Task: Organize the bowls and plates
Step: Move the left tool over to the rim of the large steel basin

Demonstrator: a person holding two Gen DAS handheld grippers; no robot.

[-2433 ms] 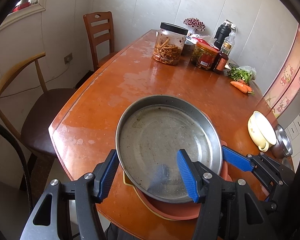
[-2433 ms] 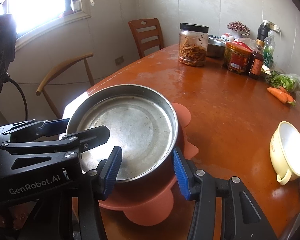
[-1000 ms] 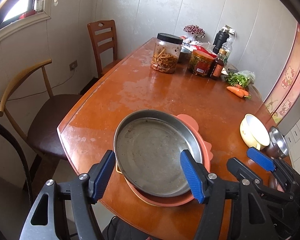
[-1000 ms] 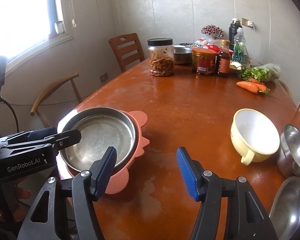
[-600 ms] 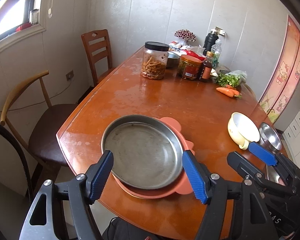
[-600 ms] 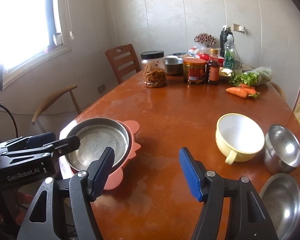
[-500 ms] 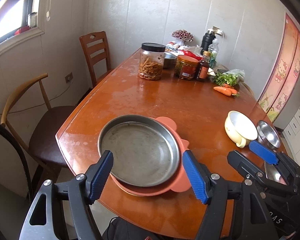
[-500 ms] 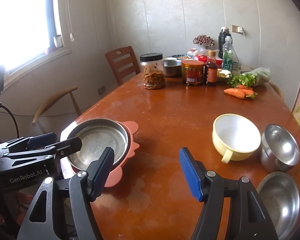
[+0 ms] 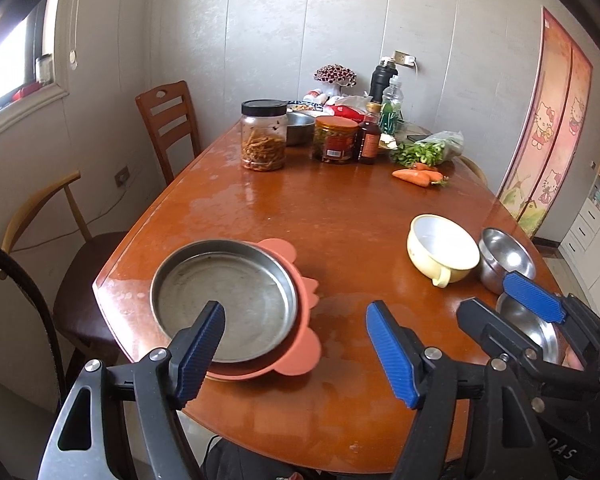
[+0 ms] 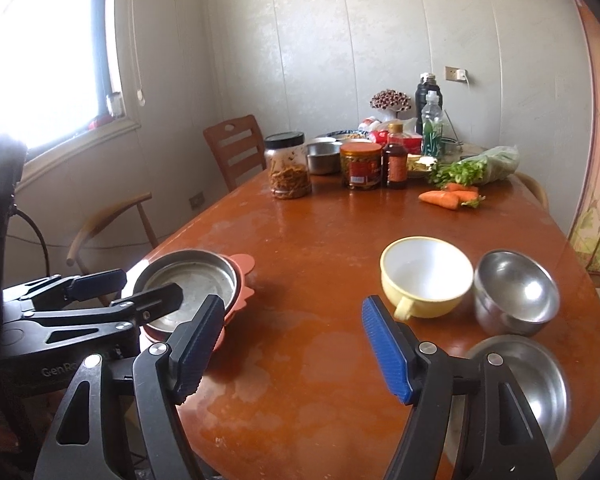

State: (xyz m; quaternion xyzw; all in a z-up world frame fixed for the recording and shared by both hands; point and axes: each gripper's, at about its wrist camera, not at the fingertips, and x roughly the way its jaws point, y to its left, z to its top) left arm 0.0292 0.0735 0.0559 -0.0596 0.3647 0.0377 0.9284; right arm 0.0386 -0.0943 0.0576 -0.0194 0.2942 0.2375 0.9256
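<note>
Most of the pink plate [image 9: 305, 344] sat hidden under the steel pan [image 9: 224, 300], only its lobed edge poking out. In the right wrist view the left tool [image 10: 120, 292] covered the pan's near rim. The flat steel dish [image 10: 540, 384] was partly blocked by the right tool's arm, and in the left view you barely saw it. Labels on the jars [image 9: 336, 140] at the far end were too small to read.

The glossy brown tabletop [image 9: 340, 216] carries a pink plate [image 9: 300, 344] at 8 o'clock, a yellow cup [image 9: 440, 248] and steel bowls [image 9: 508, 256] at 3, jars [image 9: 262, 136] and carrots [image 9: 414, 176] at 12.
</note>
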